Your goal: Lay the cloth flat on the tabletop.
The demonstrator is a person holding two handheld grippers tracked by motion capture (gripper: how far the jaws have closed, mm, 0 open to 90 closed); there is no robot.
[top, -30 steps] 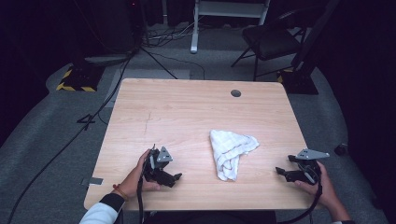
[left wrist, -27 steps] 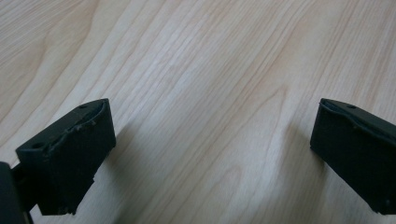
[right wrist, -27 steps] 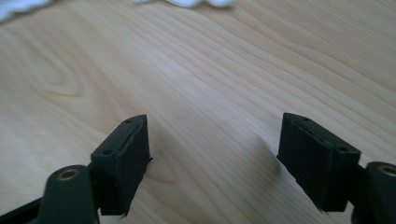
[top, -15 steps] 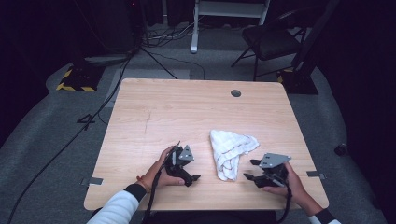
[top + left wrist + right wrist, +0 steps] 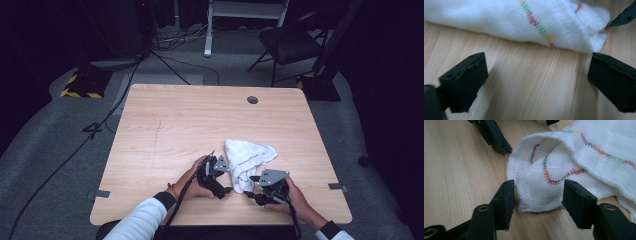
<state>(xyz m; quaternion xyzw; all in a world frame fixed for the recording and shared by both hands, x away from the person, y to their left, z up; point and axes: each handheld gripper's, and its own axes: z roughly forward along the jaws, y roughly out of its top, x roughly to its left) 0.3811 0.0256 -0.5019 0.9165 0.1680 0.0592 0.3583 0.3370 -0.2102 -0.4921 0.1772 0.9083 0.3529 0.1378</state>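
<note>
The right hand-held gripper (image 5: 537, 195), jaws apart and closing, straddles the towel (image 5: 247, 157) corner; the left hand-held gripper (image 5: 536, 75), gaping, should pinch the hem squarely.

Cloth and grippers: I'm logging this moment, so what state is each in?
Cloth: crumpled, lying on the table, not lifted.
Left gripper: jaws open, just been closing; cloth ahead of them, one jaw tip at its edge.
Right gripper: jaws open around a cloth corner, just been closing; pads not yet pressing.
Table: bare wood apart from the cloth.
</note>
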